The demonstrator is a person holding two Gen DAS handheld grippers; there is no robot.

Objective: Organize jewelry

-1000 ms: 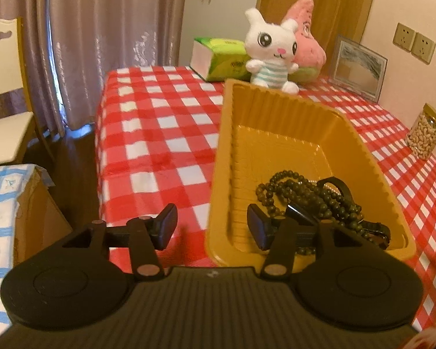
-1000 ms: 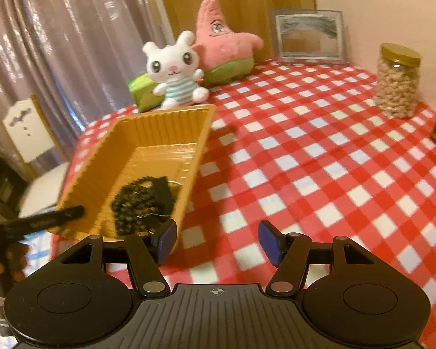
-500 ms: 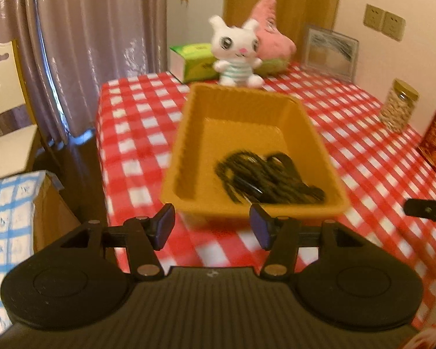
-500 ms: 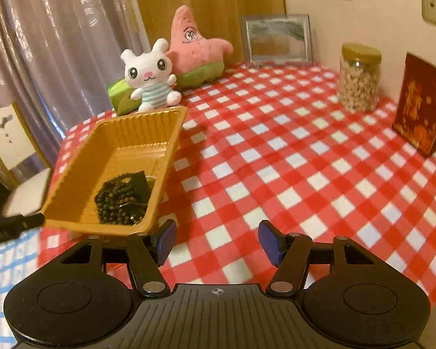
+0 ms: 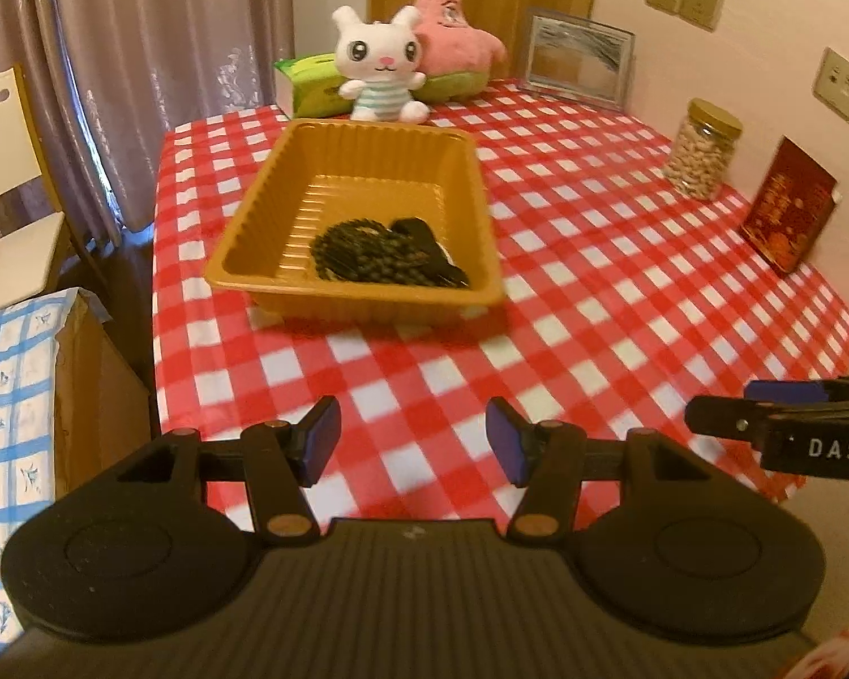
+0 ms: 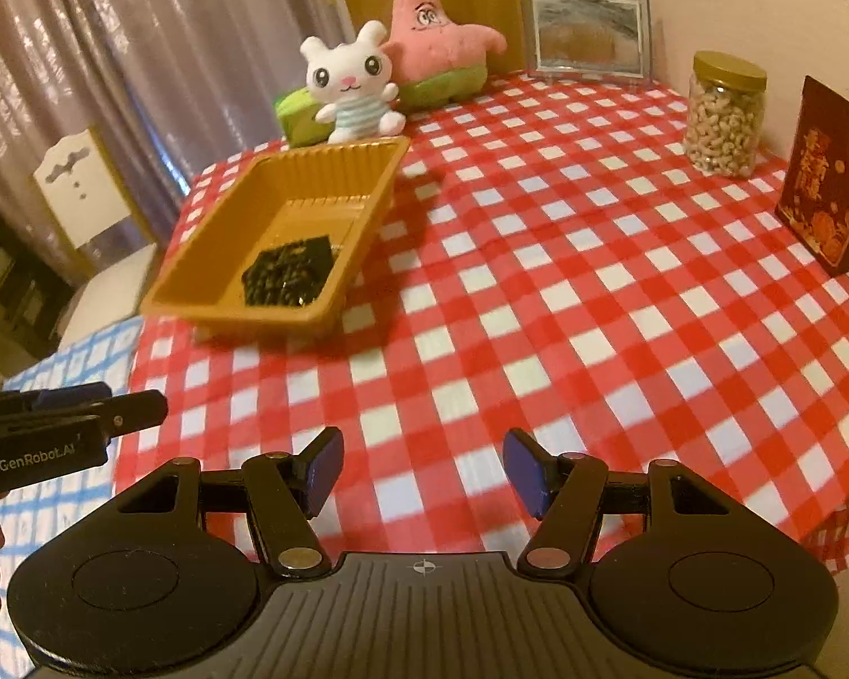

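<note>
A yellow plastic tray stands on the red checked tablecloth at the table's left side. In it lies a heap of dark beaded jewelry with a black band. My left gripper is open and empty, well back from the tray over the table's near edge. My right gripper is open and empty, also over the near edge. The right gripper's side shows at the right of the left wrist view; the left gripper's side shows at the left of the right wrist view.
A white bunny plush, a pink starfish plush and a green tissue pack stand behind the tray. A picture frame, a jar of nuts and a red box line the right side. A chair stands left.
Both grippers have pulled back from the tray toward the table's near edge. The tray with the jewelry now lies farther away. Both stay open.
</note>
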